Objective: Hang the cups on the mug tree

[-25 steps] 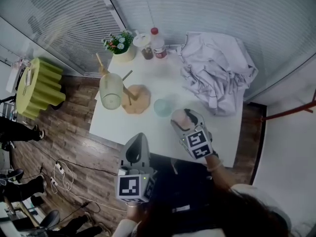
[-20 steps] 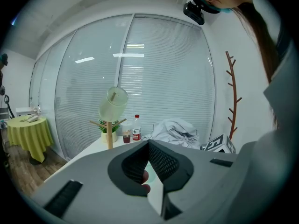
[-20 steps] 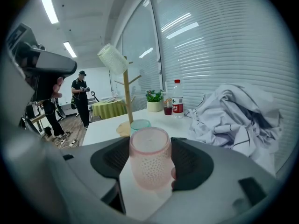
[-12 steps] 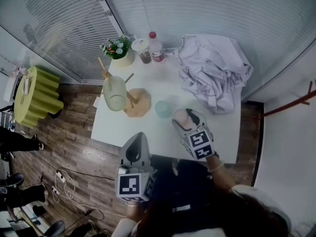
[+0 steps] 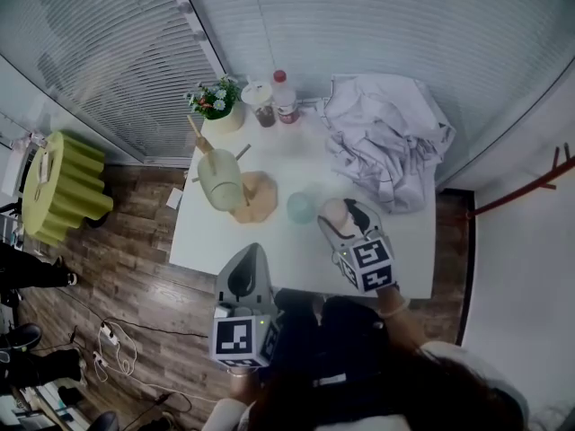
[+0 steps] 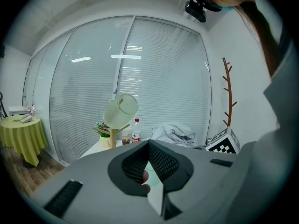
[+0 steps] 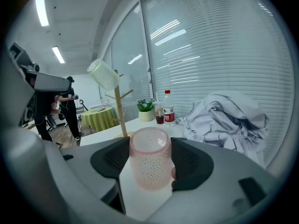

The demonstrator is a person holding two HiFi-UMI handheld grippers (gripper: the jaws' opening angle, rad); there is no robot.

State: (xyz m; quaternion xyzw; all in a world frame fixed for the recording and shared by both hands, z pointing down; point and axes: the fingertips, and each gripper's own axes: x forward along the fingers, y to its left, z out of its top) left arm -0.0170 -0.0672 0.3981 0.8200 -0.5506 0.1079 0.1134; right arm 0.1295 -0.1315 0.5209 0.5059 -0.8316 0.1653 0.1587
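Meanwhile, the right gripper [image 7: 149,164] pinched the pink cup [image 7: 149,155] near the front edge of the tabletop [image 5: 269,241], the left gripper [image 6: 148,146] had jaws pressed together, and a green cup [image 5: 220,180] hung on the tree [image 5: 258,197].

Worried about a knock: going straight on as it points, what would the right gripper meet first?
Probably the red-capped bottle at the table's far edge, beyond the pink cup in the right gripper's jaws, though depth is unclear; the mug tree stands left of that line.
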